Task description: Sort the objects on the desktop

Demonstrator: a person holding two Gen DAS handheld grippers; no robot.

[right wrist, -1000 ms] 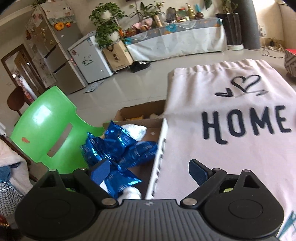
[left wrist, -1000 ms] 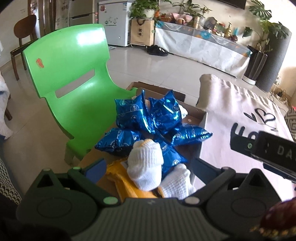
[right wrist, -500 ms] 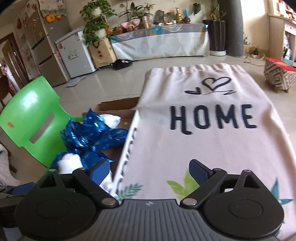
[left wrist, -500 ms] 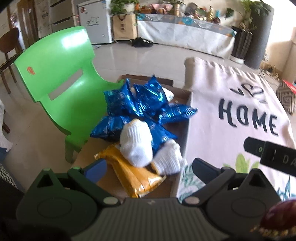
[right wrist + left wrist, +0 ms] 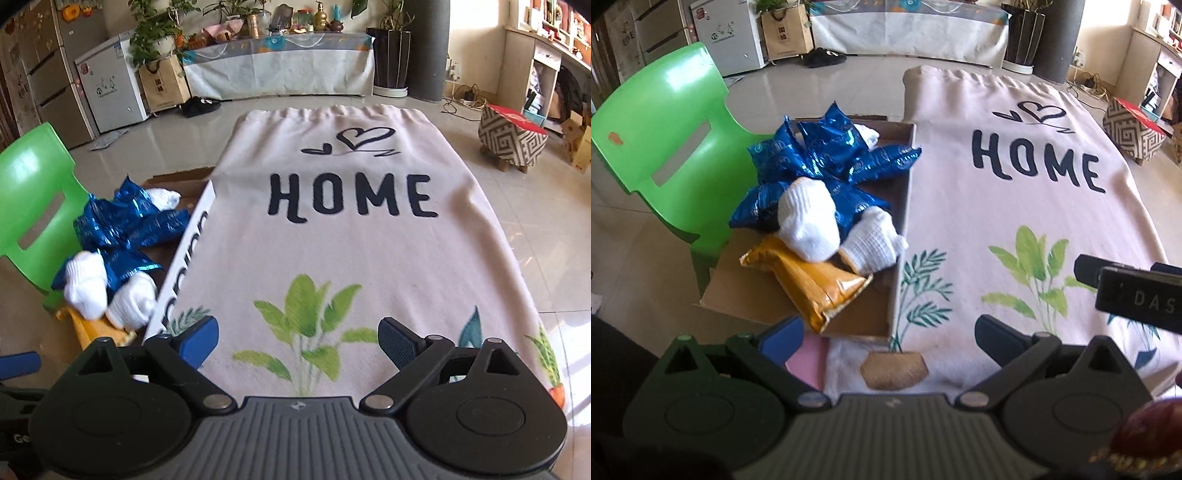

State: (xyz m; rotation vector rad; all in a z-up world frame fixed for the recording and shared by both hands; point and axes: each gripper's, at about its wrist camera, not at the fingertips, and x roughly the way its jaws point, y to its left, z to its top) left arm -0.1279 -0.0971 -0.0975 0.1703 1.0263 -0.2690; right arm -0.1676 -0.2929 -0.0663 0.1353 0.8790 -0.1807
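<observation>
Down at my left, the green chair [image 5: 668, 122] stands on the tiled floor [image 5: 517, 206] beside an open cardboard box [image 5: 864, 314]. My left view looks straight into that box: blue foil packets [image 5: 827, 155] are heaped at its far end, two white gloves [image 5: 809, 218] lie on top of them nearer me, and a yellow packet [image 5: 816, 284] sits under the gloves on the box bottom. A pink patch [image 5: 807, 360] shows just below the box's near edge; what it is I cannot tell. My left gripper [image 5: 886, 332] has its jaws spread wide, nothing between them, over the near corner of the box and the edge of the cloth.

My right view shows only a slice of the box past its printed white side wall [image 5: 188, 266], with the packets and gloves peeking over. It gives instead the whole cloth [image 5: 332, 251] covering the table, pale with "HOME", a heart and green leaves printed on it, and bare of objects. My right gripper [image 5: 297, 341] hangs over the leaf print, jaws wide apart and empty; its dark body also pokes into the left view's right edge.

Beyond the cloth the right view shows a white fridge [image 5: 107, 92], a long covered table with potted plants [image 5: 280, 70], a patterned stool [image 5: 511, 140] and shelves [image 5: 554, 44] at the far right.
</observation>
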